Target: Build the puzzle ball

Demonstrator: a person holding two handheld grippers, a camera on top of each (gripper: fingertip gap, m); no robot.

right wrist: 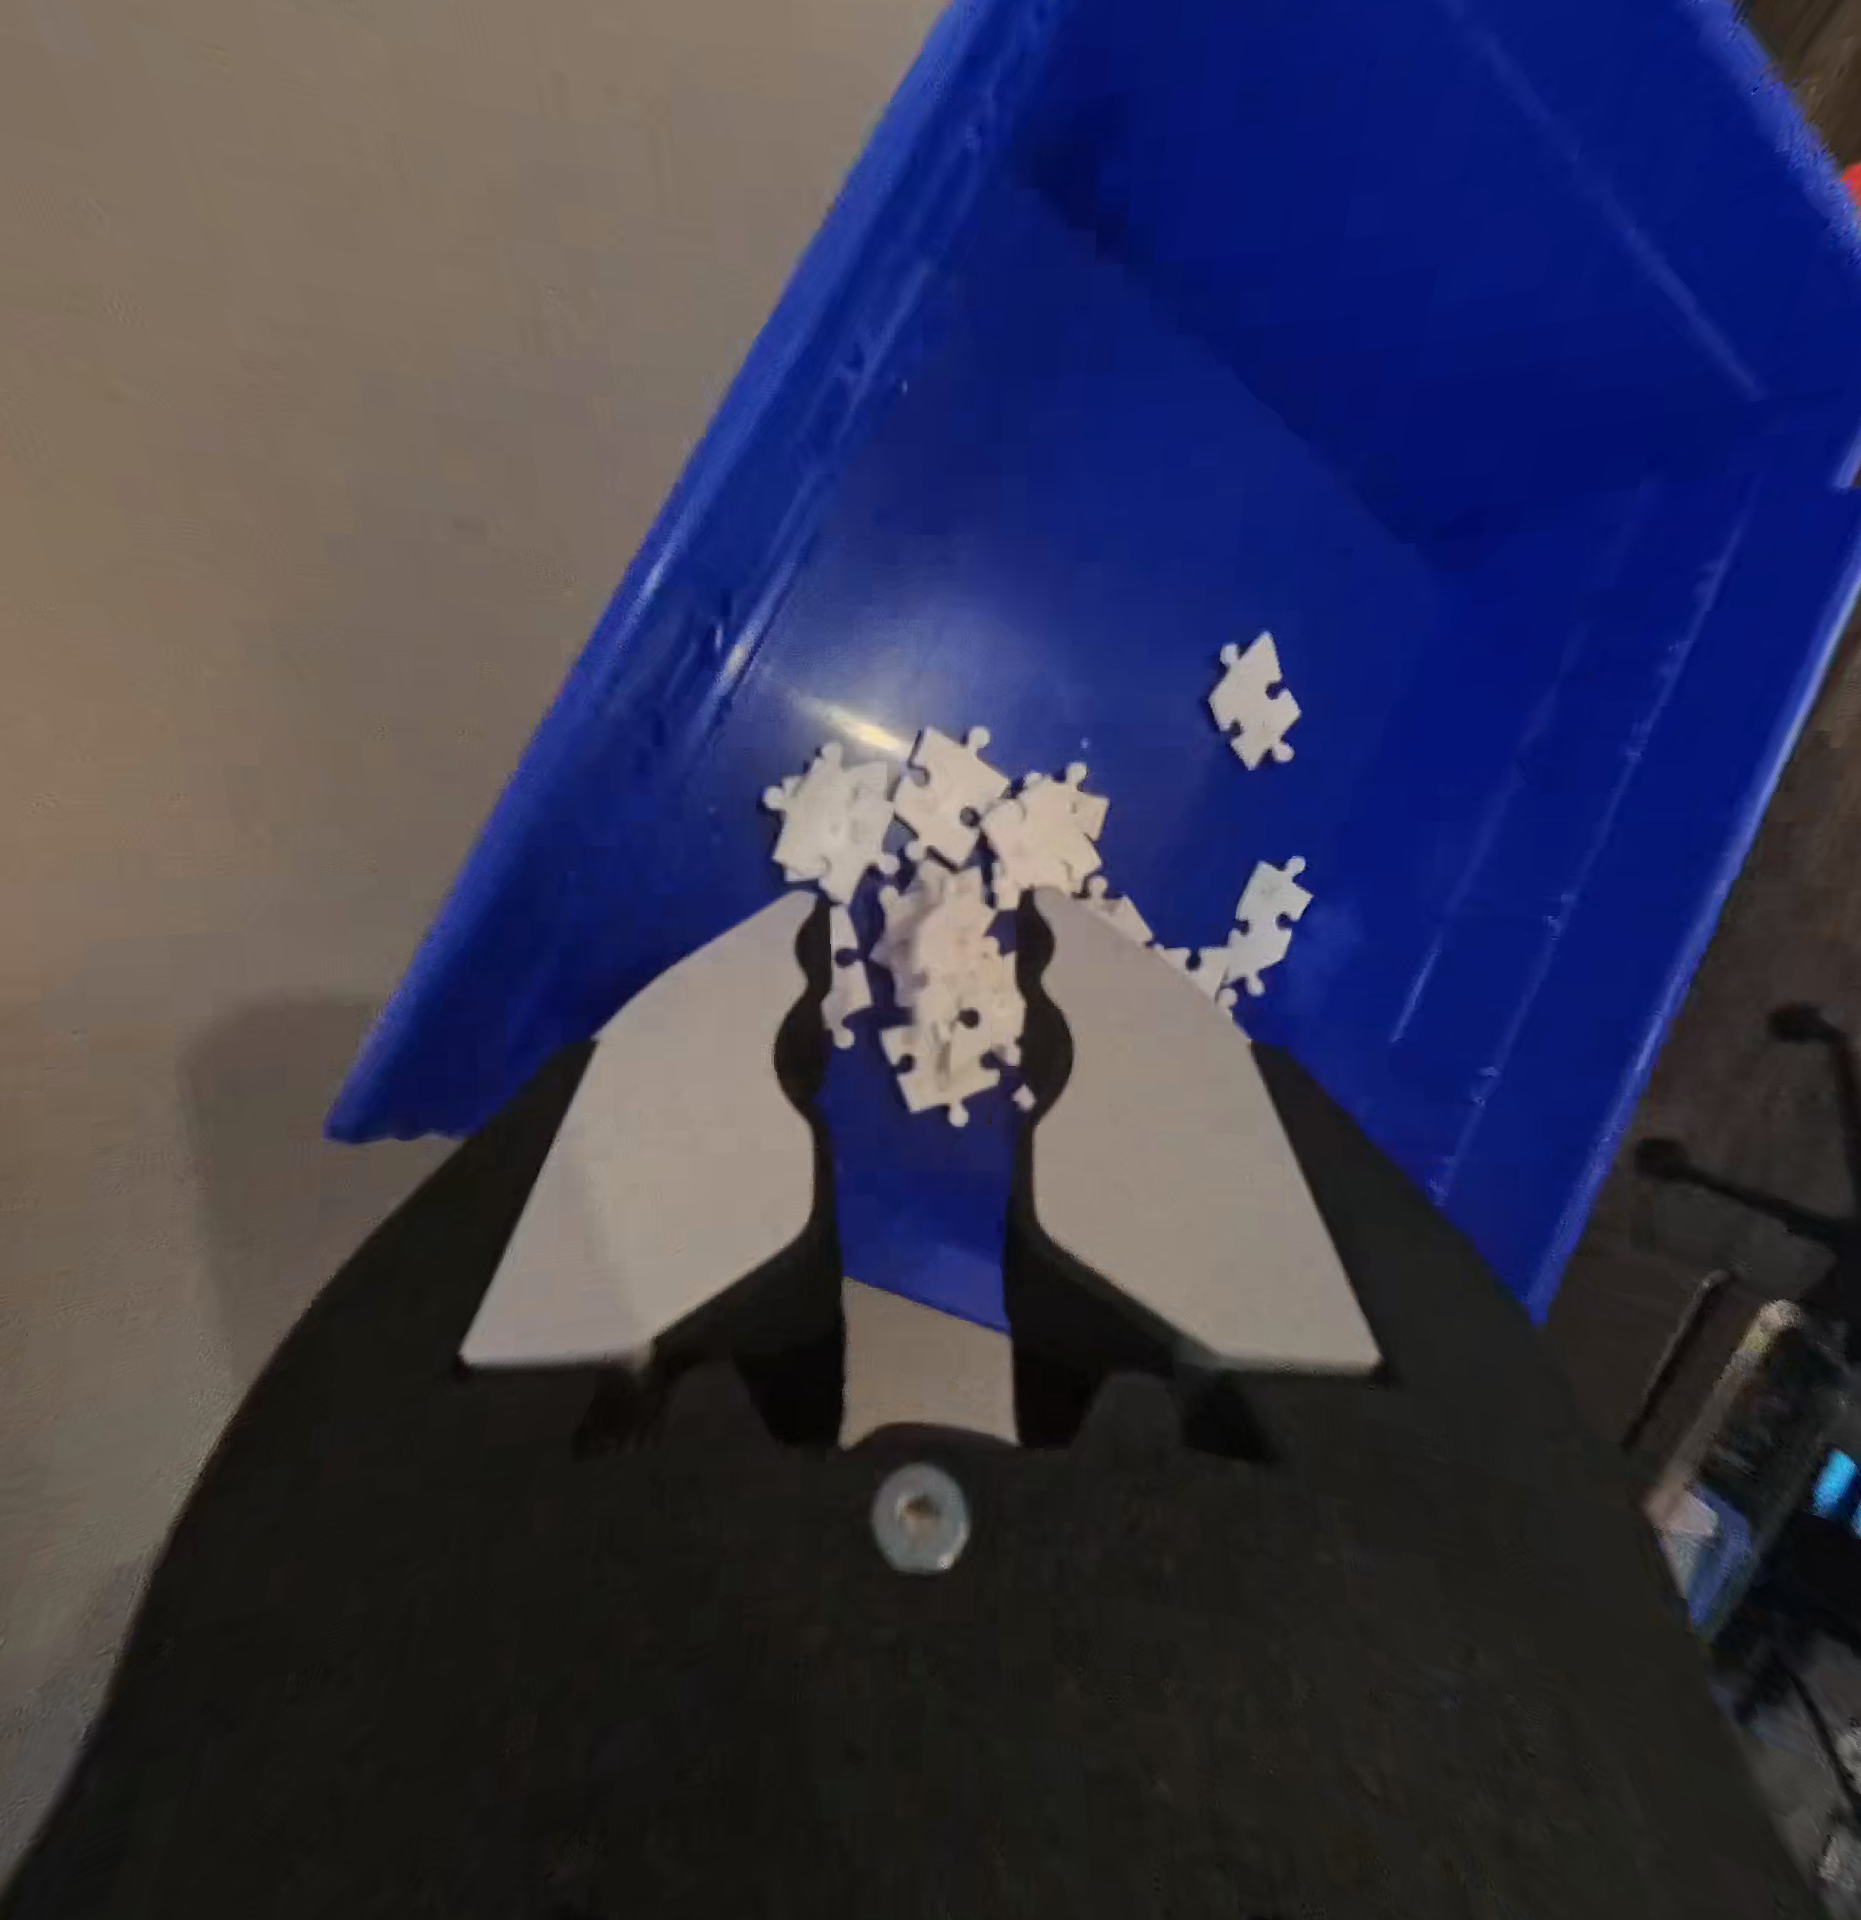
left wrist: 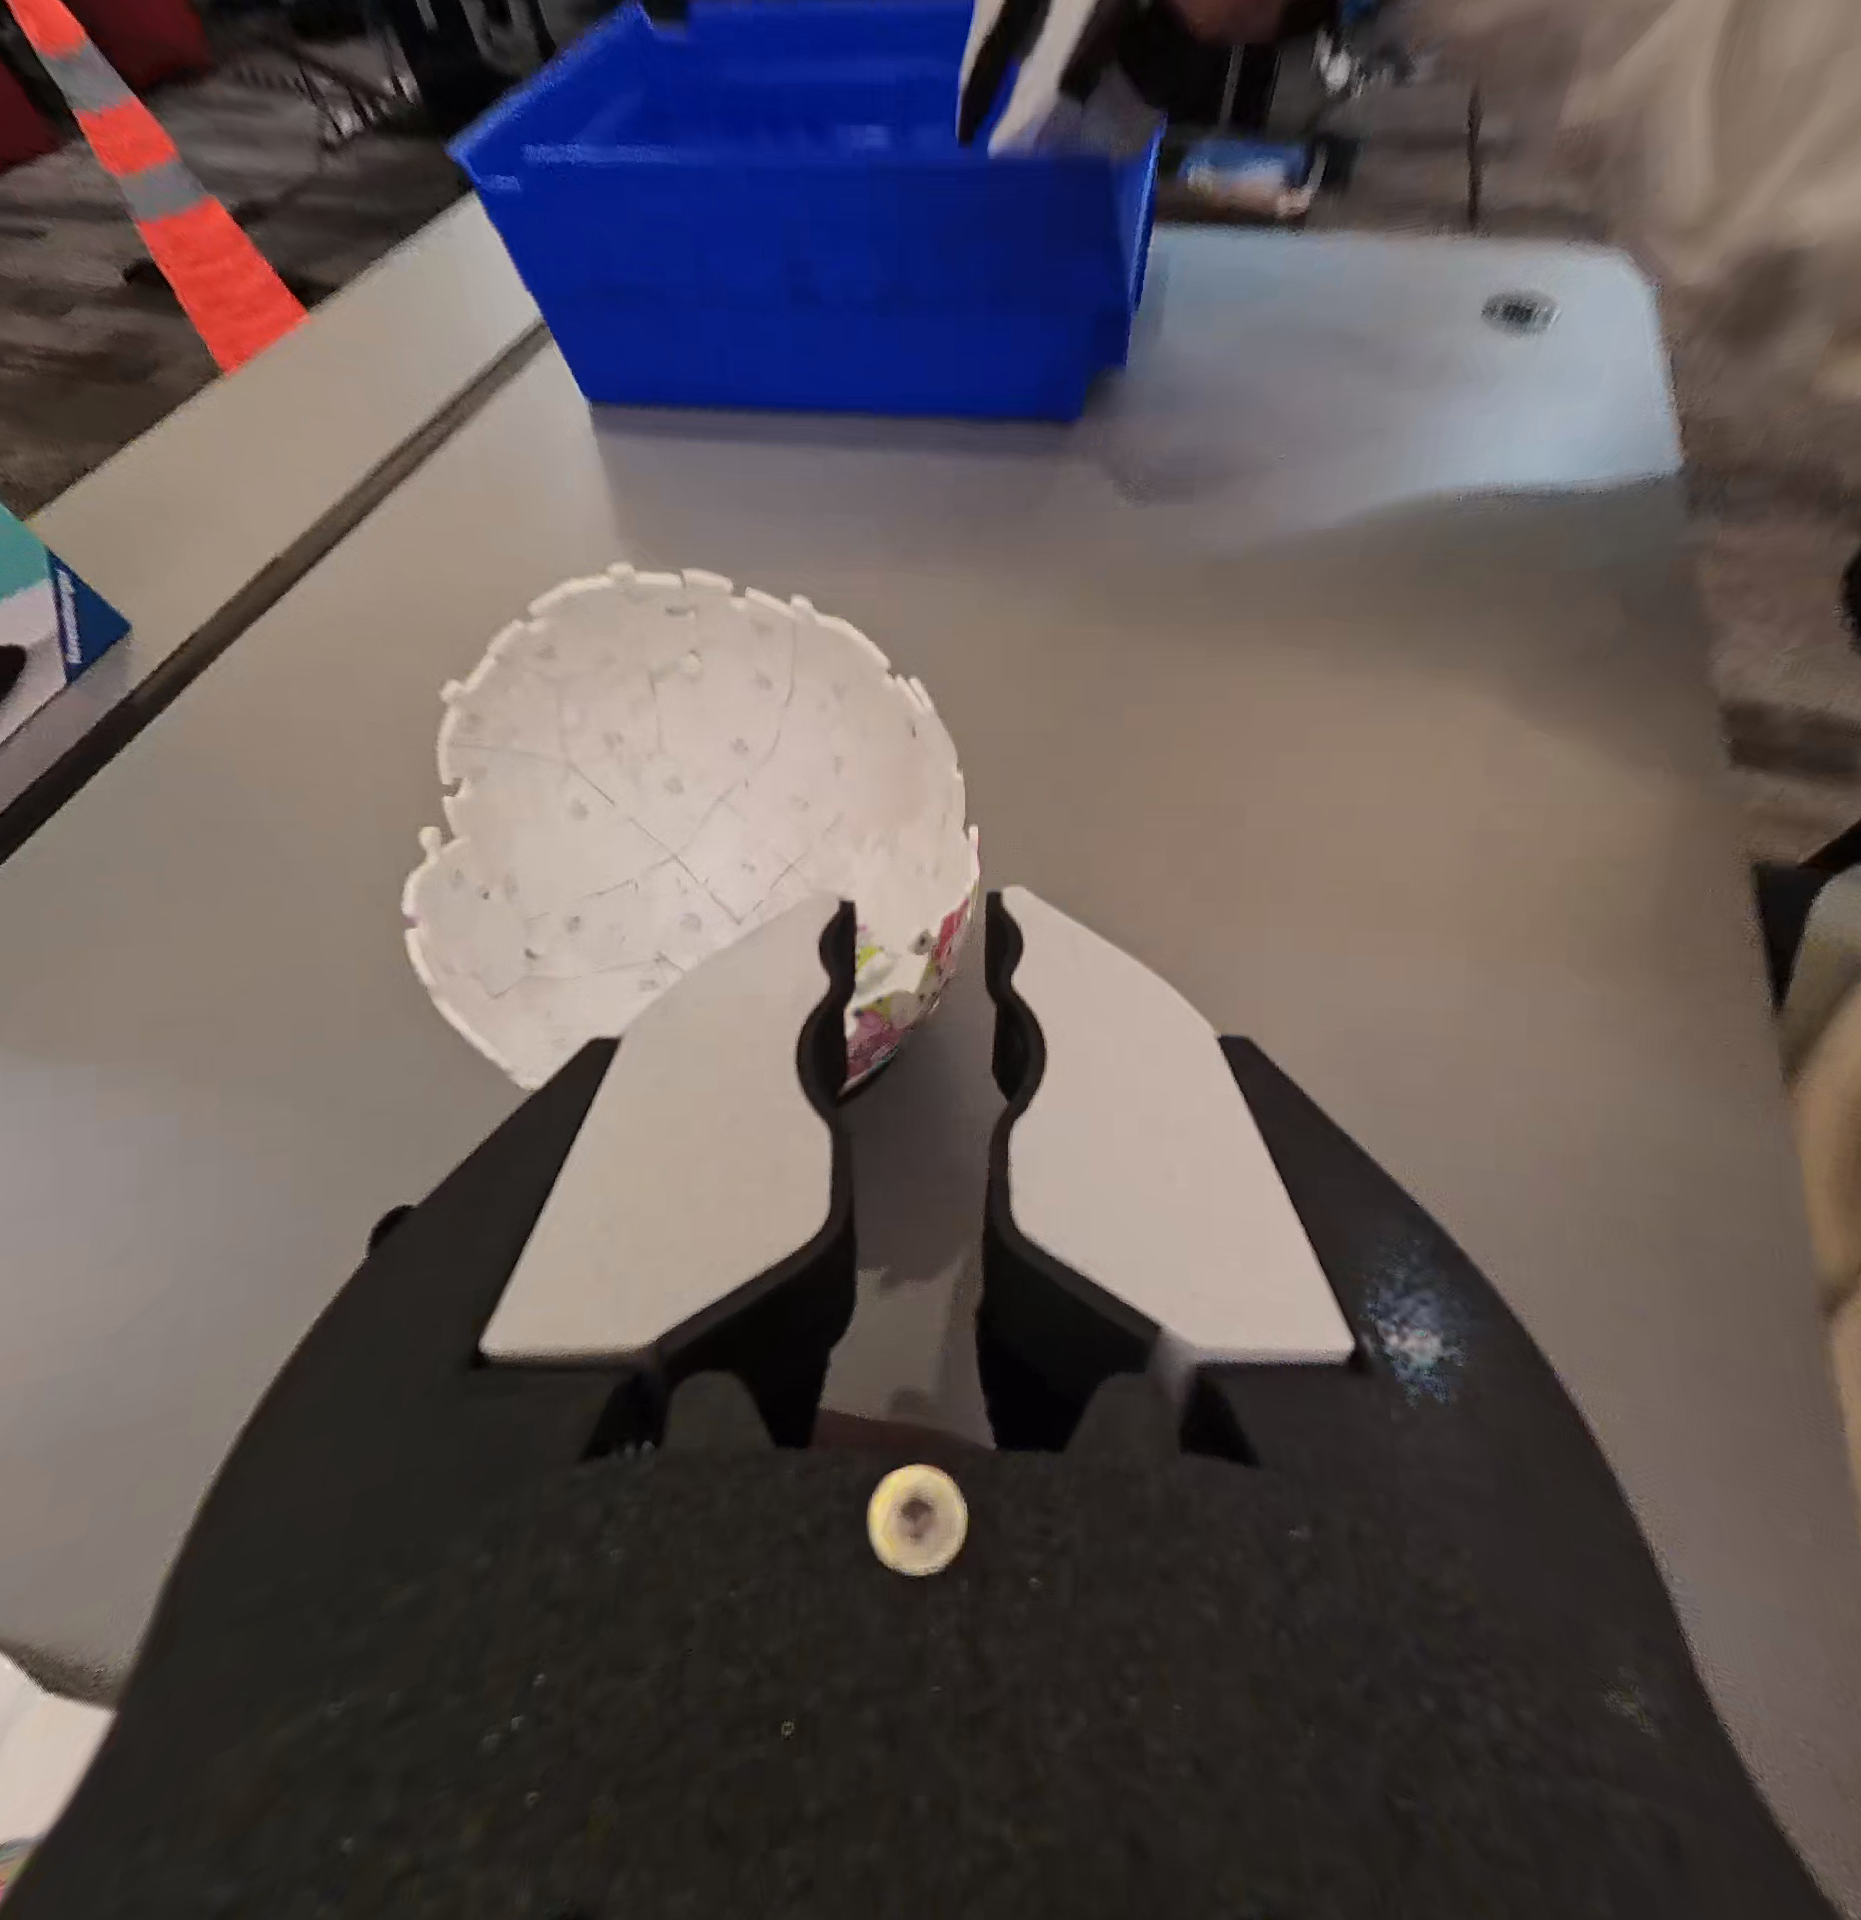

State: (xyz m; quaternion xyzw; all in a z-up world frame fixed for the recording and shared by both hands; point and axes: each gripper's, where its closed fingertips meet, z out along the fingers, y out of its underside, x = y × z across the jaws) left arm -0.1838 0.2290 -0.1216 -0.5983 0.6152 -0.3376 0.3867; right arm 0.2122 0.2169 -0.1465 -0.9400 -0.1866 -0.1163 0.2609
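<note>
White half-ball (left wrist: 687,810), rim up for fitting, on desk (left wrist: 1321,727); left tongs (left wrist: 918,920) released beside it. Right tongs (right wrist: 924,914) released over pieces (right wrist: 947,831) in bin (right wrist: 1321,364).

Left claw (left wrist: 918,914): matte black, fan-shaped textured body; two fingers (left wrist: 697,1132) faced with flat light-grey plates, inner edges black and wavy. One cream-coloured round screw (left wrist: 917,1519) sits centrally near the camera; a whitish scuff marks the right side. Right claw (right wrist: 926,914): identical build, with a silver hex screw (right wrist: 917,1536).
</note>
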